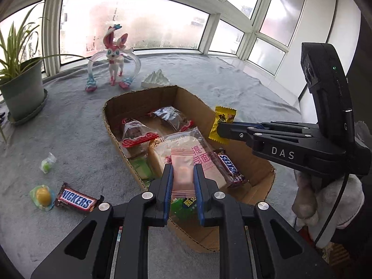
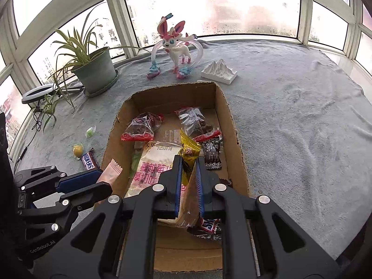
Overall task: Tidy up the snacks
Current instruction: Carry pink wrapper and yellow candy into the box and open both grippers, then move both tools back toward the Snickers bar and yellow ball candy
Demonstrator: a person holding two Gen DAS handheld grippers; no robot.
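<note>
An open cardboard box (image 1: 144, 95) (image 2: 230, 121) lies on a grey cloth. It holds two clear bags of dark snacks, a bread bag (image 1: 200, 160) (image 2: 153, 162), a Snickers bar (image 1: 230, 166) and a black packet (image 2: 212, 155). My left gripper (image 1: 183, 167) (image 2: 105, 180) is shut on a pink packet (image 1: 182, 176) (image 2: 110, 173) at the box's near-left rim. Over the box, my right gripper (image 2: 187, 159) (image 1: 219, 127) is shut on a yellow packet (image 2: 189, 150) (image 1: 223, 121). Left of the box lie another Snickers bar (image 1: 75, 201) (image 2: 89, 160), a yellow jelly (image 1: 43, 195) (image 2: 78, 150) and a green candy (image 1: 47, 164) (image 2: 90, 132).
Behind the box stand a potted plant (image 1: 22, 93) (image 2: 96, 71), a pink-and-white figurine (image 1: 114, 51) (image 2: 174, 46) and a white mountain ornament (image 1: 155, 80) (image 2: 218, 71). A ring light (image 2: 37, 93) sits by the left window. Windows bound the ledge at the back. A gloved hand (image 1: 325, 200) holds the right gripper.
</note>
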